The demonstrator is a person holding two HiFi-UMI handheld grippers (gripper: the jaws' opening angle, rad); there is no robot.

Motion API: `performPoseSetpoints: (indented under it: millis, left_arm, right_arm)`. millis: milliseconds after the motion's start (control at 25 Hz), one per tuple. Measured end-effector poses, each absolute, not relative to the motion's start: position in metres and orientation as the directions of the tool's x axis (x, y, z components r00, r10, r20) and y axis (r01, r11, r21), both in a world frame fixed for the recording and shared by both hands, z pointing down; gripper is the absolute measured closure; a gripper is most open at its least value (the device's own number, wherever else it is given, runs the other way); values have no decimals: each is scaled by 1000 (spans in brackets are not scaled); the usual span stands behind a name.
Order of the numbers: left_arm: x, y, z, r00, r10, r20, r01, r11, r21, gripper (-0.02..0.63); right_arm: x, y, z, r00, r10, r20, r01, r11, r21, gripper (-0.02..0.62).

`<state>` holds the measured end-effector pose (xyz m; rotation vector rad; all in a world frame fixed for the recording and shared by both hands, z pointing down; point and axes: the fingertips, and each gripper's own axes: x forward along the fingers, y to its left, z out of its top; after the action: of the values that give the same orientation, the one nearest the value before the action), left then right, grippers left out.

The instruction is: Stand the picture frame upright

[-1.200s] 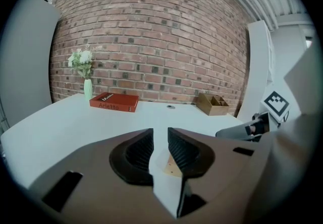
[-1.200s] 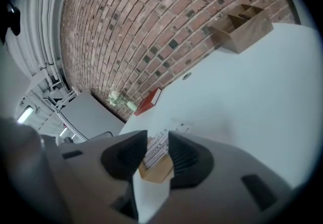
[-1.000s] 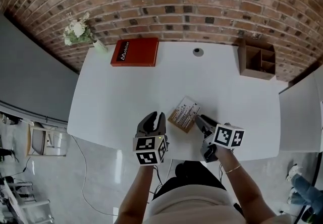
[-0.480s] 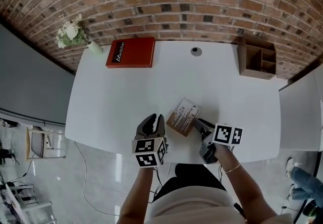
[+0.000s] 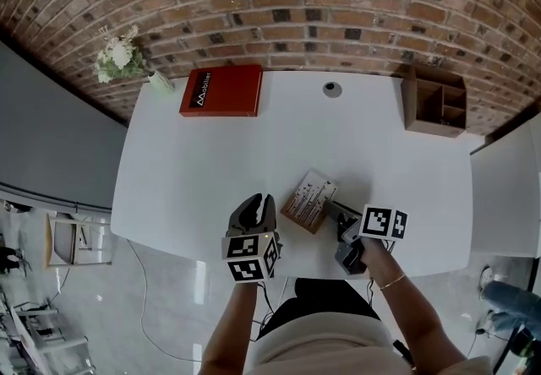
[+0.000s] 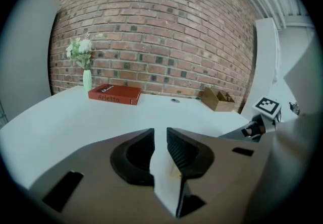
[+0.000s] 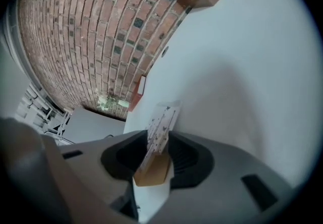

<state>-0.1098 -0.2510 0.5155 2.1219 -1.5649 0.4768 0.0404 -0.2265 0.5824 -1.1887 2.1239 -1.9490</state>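
The picture frame [image 5: 308, 199], a small wood-backed card with a printed face, is held tilted over the white table [image 5: 203, 162] near its front edge. My right gripper [image 5: 331, 209] is shut on the frame's lower right edge. In the right gripper view the frame [image 7: 161, 124] stands edge-on between the jaws. My left gripper [image 5: 257, 203] hovers just left of the frame and does not touch it. Its jaws have just been closing; a narrow gap remains, with only bare table showing through my left gripper [image 6: 160, 134].
Along the brick wall at the back stand a red book [image 5: 221, 90], a vase of white flowers [image 5: 122, 57], a cable grommet [image 5: 332, 89] and a wooden desk organiser [image 5: 433, 100]. The table's front edge runs right under both grippers.
My right gripper has rolled and sunk a little with the frame in it, and the frame now sits slightly nearer the front edge. My left gripper has hardly moved.
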Motion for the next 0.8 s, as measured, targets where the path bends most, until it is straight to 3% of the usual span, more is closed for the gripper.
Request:
performPoseSetpoints:
  millis: [560,800]
  left_arm:
    - [-106,-260,525,300,-776,555,-954,-245,173,543]
    - [-83,-259,540,391,-672,629,-919,-325,224,537]
  right_arm:
    - [36,-234,587,-761,-480,436,-441,-110,-891,482]
    - [33,-236,586,-768,-462,444,-459,-86,-884,482]
